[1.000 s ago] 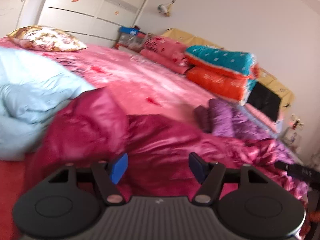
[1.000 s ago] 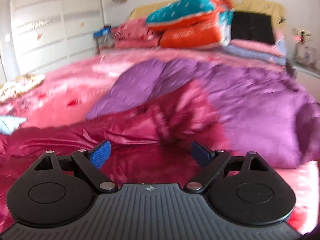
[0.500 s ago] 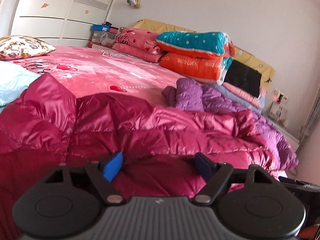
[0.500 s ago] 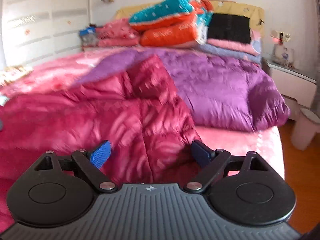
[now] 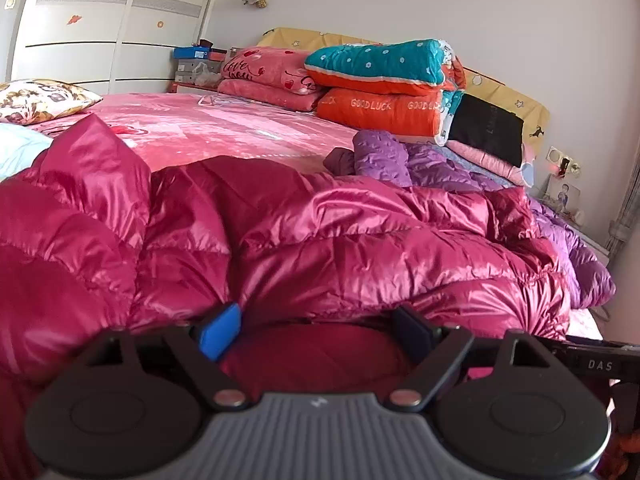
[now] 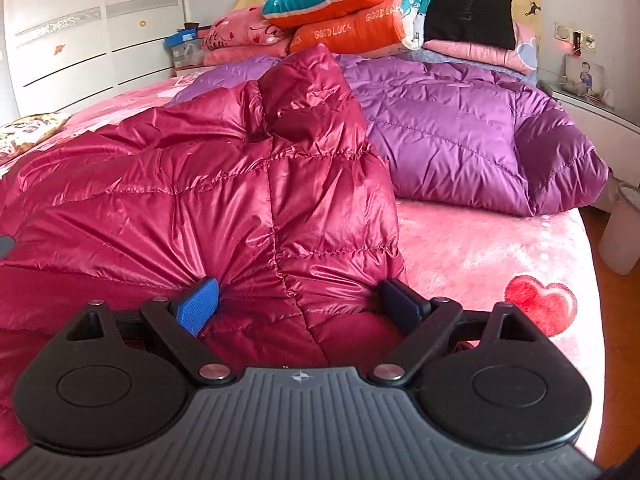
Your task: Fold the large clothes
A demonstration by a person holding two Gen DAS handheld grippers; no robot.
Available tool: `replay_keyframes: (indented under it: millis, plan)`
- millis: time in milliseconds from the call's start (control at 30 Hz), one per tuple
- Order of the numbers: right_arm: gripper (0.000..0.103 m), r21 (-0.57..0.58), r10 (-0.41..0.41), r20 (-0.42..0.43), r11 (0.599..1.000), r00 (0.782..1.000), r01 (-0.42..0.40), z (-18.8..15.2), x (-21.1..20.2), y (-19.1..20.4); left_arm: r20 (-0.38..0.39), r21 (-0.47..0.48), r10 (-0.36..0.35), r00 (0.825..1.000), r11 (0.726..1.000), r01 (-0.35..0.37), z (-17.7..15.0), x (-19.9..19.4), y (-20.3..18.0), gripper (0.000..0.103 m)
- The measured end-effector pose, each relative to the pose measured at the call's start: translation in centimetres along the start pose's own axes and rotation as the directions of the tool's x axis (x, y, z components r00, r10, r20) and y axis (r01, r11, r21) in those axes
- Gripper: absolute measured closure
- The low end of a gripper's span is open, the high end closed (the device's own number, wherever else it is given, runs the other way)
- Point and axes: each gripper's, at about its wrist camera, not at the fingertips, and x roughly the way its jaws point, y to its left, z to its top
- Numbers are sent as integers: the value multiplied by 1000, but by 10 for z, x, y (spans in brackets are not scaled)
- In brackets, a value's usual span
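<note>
Crimson quilted jacket (image 5: 360,248) lies on the bed (image 6: 480,248), bunched between the opening left gripper (image 5: 316,330) and under the spread right gripper (image 6: 298,302), neither pinching it.

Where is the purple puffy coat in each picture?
Left wrist view: the purple coat lies right of middle, behind the red coat.
Right wrist view: the purple coat fills the upper right, past the red coat.
Shared landmark: the orange blanket reading GOOD LUCK, stacked at the headboard.
</note>
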Motion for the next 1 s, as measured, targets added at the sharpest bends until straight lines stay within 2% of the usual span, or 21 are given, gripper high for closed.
replay_keyframes:
  millis: [67, 167, 200, 333, 433, 533, 633, 733, 800, 933, 1000]
  plan:
    - [0, 15, 24, -3, 1000, 1000, -24, -1, 3, -7, -11, -3, -2, 1000, 1000, 2, 4, -4, -1, 17]
    - [0, 34, 67, -15, 997, 998, -67, 7, 3, -18, -17, 6, -19, 1000, 1000, 19, 11, -18, -3, 8]
    - [0, 49, 80, -19, 996, 997, -79, 10, 1, -21, -11, -2, -28, 1000, 1000, 28, 13, -24, -2, 7]
    - [0, 168, 160, 23, 972, 987, -162, 25, -15, -47, 5, -66, -42, 999, 997, 43, 23, -46, 14, 5]
    - [0, 237, 197, 32, 951, 980, -199, 30, -14, -70, 29, -119, -18, 999, 993, 21, 32, -63, 33, 5]
    - [0, 323, 210, 17, 924, 978, -204, 29, -5, -97, 52, -170, 50, 997, 985, -40, 40, -81, 55, 4]
    - [0, 431, 282, 24, 862, 959, -265, 27, 7, -125, 61, -260, 96, 994, 962, -77, 46, -97, 85, 3]
    - [0, 525, 347, 37, 791, 937, -314, 22, 22, -147, 49, -364, 94, 994, 929, -70, 46, -105, 114, 2]
    - [0, 557, 381, 45, 758, 923, -340, 20, 30, -154, 11, -427, 86, 996, 902, -73, 44, -103, 132, 2]
    - [0, 544, 427, 32, 751, 904, -374, 20, 42, -151, -41, -504, 88, 995, 858, -97, 33, -99, 161, 2]
    - [0, 534, 446, 24, 751, 895, -389, 21, 50, -149, -83, -534, 33, 996, 842, -72, 25, -90, 170, 2]
